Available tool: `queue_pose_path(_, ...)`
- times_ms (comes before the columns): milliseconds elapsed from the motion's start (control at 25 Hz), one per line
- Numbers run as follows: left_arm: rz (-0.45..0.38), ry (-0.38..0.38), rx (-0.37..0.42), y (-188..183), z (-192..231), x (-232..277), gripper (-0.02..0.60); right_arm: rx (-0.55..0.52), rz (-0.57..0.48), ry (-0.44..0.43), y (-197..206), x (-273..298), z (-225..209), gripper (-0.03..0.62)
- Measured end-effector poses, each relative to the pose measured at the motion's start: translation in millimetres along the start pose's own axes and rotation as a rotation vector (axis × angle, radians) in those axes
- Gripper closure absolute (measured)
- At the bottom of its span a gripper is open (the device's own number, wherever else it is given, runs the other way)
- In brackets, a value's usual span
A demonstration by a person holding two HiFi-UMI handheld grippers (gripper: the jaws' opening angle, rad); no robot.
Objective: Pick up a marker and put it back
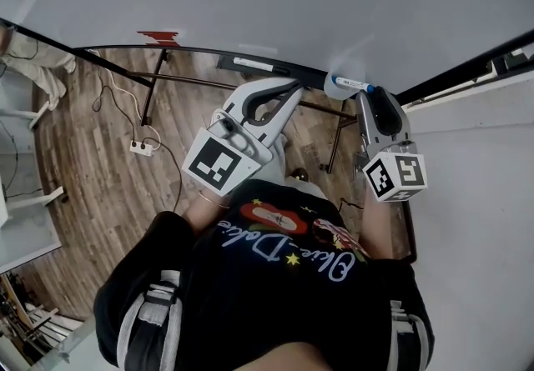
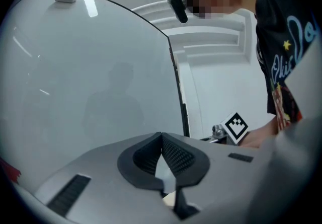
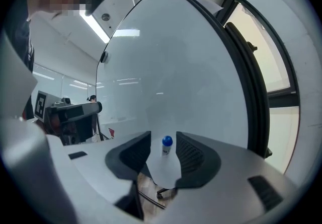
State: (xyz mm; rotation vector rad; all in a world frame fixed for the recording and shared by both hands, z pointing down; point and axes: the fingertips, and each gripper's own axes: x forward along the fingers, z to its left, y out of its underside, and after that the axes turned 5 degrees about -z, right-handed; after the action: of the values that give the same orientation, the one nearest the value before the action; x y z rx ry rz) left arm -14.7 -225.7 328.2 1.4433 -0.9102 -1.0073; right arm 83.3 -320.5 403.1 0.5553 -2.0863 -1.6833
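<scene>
Sitting between the spread jaws of the right tool (image 3: 163,137), touching neither, is the marker (image 3: 166,145): white barrel, blue end facing us. Left tool (image 2: 161,136) clenched, empty.

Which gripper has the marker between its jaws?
The right gripper: its jaws stand apart with the blue-capped marker between them, not clamped. The left gripper has its jaws shut on nothing.
</scene>
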Motion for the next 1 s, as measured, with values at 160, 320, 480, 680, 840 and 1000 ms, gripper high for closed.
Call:
queue_pose_path(160,0.014,-0.008,-0.006,4,4,-3,0.577,-0.002,0.019,0.006,8,8,-4,0.453)
queue_pose_path(320,0.013,-0.010,-0.007,4,6,-2,0.578,-0.001,0.030,0.008,14,13,-6,0.454)
queue_pose_path(480,0.015,-0.009,-0.004,3,7,0,0.578,-0.001,0.039,0.007,16,16,-6,0.462)
queue_pose_path(680,0.013,-0.017,-0.004,3,8,1,0.577,-0.006,0.046,0.000,15,17,-6,0.519)
queue_pose_path(840,0.018,-0.033,-0.004,6,10,-1,0.578,-0.010,0.051,-0.015,18,18,-5,0.525)
queue_pose_path(1000,0.015,-0.042,-0.002,6,11,-2,0.577,-0.029,0.057,-0.022,18,19,-4,0.526)
